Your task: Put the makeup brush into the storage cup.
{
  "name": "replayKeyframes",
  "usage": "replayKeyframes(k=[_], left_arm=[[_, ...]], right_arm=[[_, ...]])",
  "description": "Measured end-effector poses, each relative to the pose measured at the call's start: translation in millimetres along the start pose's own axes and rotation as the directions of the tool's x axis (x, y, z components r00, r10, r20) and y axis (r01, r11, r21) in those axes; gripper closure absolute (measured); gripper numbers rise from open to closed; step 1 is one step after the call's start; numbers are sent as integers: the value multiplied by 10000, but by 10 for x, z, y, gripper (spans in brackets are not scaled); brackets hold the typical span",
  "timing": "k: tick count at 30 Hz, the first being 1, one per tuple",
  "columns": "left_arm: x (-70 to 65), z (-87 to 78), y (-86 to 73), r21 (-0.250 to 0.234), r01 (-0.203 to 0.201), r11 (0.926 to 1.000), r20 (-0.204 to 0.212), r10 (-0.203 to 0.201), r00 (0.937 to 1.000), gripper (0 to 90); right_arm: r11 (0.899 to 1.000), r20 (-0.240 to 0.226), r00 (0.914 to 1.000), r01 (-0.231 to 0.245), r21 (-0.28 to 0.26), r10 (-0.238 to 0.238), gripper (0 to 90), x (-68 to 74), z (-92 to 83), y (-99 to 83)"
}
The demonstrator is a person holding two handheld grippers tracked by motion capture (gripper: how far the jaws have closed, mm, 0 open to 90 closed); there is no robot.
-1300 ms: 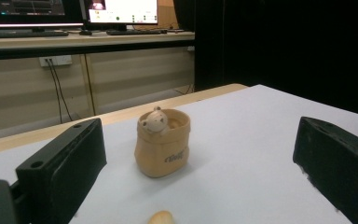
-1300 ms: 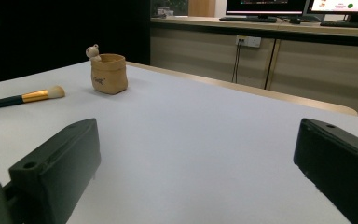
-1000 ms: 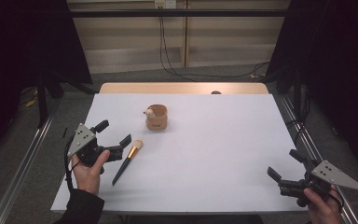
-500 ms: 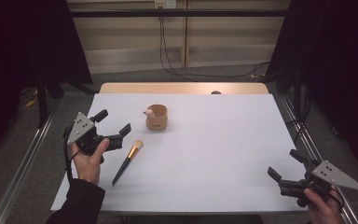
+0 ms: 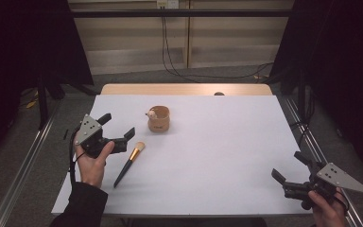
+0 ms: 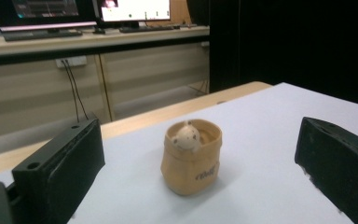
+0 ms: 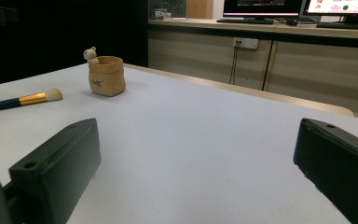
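Left gripper (image 5: 119, 126): jaws apart, empty.
Brush (image 5: 129, 163): just right of it, handle pointing near.
Cup (image 6: 191, 162): farther, straight ahead.

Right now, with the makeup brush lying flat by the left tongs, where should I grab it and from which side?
Grip the makeup brush on its dark handle, just behind the gold band, coming straight down from above with the left tongs open across its width. It lies flat and slim, so probably only its two long sides offer a hold.

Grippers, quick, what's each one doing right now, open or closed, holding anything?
Left gripper: open, empty, raised near the brush, facing the small pot.
Right gripper: open, empty, at the table's near right corner.
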State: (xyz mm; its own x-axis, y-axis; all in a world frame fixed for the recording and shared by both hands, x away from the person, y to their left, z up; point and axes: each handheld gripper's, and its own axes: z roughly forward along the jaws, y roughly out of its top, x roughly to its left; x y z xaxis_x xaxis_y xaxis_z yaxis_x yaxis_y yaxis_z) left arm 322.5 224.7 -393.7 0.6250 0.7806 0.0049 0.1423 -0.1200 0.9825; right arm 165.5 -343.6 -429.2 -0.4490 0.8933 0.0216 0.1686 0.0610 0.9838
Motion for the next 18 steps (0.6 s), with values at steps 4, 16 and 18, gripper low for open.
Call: replayKeyframes(k=[4, 16, 18], left_arm=[[10, 31, -13, 446, 174, 9989, 164, -181, 9997, 27], [40, 26, 0, 1178, 583, 9913, 257, -618, 9978, 39], [39, 27, 16, 1541, 490, 9868, 119, -515, 9986, 43]], right_arm=[[10000, -29, 10000, 45, 12, -45, 1, 5, 4, 0], [10000, -97, 10000, -3, 94, 4, 1, 7, 0, 0], [10000, -102, 9999, -16, 84, 17, 0, 6, -1, 0]])
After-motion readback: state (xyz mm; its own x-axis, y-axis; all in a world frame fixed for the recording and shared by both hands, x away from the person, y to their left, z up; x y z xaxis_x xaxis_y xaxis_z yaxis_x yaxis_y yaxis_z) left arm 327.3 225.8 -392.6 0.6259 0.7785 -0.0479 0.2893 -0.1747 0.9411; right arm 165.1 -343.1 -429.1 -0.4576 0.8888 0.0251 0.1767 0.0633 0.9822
